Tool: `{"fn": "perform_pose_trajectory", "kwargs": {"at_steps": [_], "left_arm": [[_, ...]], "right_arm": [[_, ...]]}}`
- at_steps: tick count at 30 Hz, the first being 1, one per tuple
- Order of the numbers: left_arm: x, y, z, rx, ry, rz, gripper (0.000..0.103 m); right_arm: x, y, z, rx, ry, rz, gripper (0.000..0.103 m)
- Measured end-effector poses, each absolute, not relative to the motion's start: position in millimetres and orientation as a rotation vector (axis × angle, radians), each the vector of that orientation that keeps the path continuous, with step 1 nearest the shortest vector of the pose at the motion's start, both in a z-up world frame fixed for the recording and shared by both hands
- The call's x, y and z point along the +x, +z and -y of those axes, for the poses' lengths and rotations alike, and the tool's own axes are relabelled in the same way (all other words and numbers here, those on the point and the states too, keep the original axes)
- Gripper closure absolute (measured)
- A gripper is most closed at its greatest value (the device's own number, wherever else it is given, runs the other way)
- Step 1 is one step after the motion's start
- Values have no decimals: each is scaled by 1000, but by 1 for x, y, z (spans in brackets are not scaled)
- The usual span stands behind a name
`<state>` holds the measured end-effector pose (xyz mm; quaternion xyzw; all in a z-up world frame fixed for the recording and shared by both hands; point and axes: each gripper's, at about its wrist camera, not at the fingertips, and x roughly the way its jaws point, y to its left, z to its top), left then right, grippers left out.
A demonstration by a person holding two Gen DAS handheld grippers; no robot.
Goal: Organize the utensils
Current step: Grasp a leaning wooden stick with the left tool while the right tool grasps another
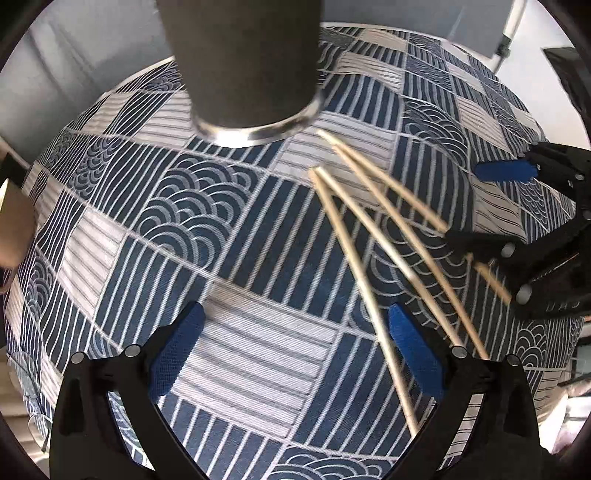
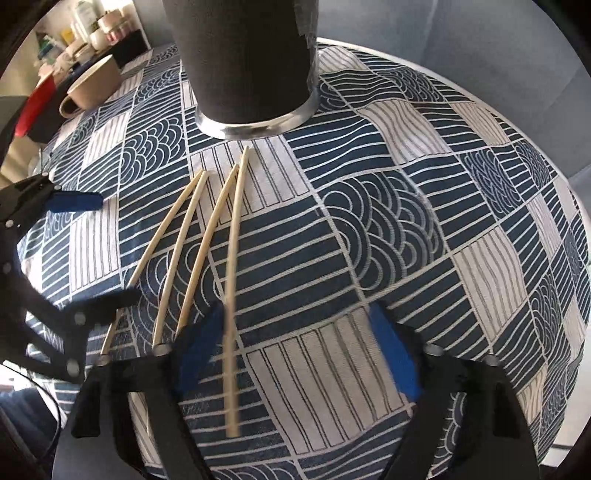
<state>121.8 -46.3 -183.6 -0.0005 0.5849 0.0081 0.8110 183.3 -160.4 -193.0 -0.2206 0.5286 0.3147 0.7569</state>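
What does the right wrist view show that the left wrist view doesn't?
Only the right wrist view: a beige mug and a cluttered shelf beyond the table's far left. Only the left wrist view: a pale pole at upper right. Both: four chopsticks on the patterned tablecloth, the dark holder, and both grippers with jaws open.

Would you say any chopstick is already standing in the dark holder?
No, all four chopsticks lie flat on the tablecloth before the holder.

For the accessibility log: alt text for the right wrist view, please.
Four pale wooden chopsticks fan across a blue-and-white patterned tablecloth before a dark cylindrical metal-based holder. The right claw, open, straddles the rightmost stick; the left claw sits left.
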Motion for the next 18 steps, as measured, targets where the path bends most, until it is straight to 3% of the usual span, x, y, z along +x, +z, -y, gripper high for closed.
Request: {"fn": "perform_pose_trajectory", "kwargs": {"at_steps": [3, 5, 6, 8, 10, 18], "left_arm": [[117, -179, 38, -3, 16, -1245, 22], [116, -174, 28, -29, 45, -1247, 46], [114, -173, 24, -42, 60, -1249, 53], [113, -171, 13, -68, 88, -1250, 83], [112, -171, -4, -133, 100, -1260, 95], [100, -170, -30, -273, 96, -1298, 98]], "right_arm": [[189, -188, 169, -465, 664, -1160, 61], [192, -187, 173, -464, 651, -1166, 75], [193, -187, 174, -464, 649, -1171, 82], [193, -186, 175, -471, 649, -1177, 87], [195, -186, 177, -485, 627, -1184, 98], [210, -183, 203, -395, 545, -1238, 99]]}}
